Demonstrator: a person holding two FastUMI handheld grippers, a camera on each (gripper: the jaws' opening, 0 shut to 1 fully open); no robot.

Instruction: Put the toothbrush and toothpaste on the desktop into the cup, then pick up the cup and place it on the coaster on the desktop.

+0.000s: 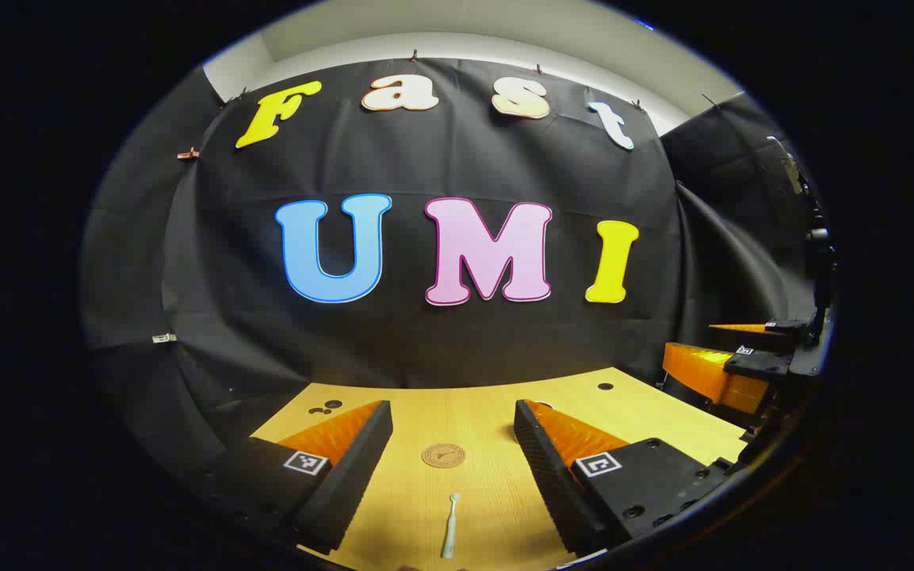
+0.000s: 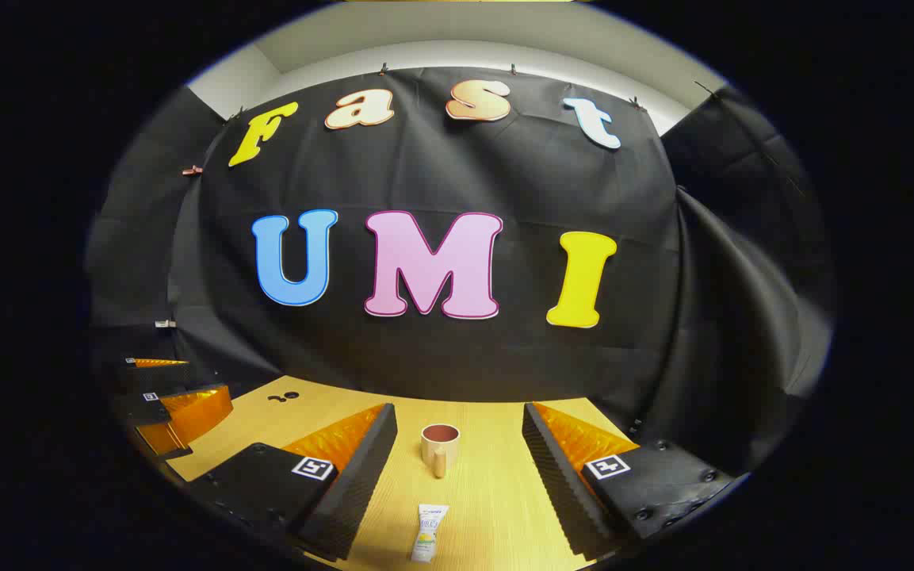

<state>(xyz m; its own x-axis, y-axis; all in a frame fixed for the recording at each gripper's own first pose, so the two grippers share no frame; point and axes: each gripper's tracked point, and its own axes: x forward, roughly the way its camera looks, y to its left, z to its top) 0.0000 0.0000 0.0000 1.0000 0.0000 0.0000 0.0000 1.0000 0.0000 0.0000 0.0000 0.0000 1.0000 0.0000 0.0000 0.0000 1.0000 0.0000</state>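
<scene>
In the left gripper view a white toothbrush (image 1: 450, 525) lies on the yellow wooden desktop (image 1: 480, 404), lengthwise between the fingers of my open left gripper (image 1: 453, 432). Beyond it rests a round brown coaster (image 1: 443, 455). The right gripper (image 1: 742, 353) shows at the far right edge, held above the table. In the right gripper view a white toothpaste tube (image 2: 429, 533) lies near the bottom, between the fingers of my open right gripper (image 2: 460, 432). A cream cup (image 2: 439, 447) with a reddish inside stands upright beyond the tube, its handle facing me. Neither gripper holds anything.
Black cloth walls close the desktop at the back and sides. Small dark holes (image 1: 326, 408) mark the desktop's far left corner, and one hole (image 1: 605, 386) sits at the far right. The left gripper (image 2: 171, 396) appears at the left edge of the right gripper view.
</scene>
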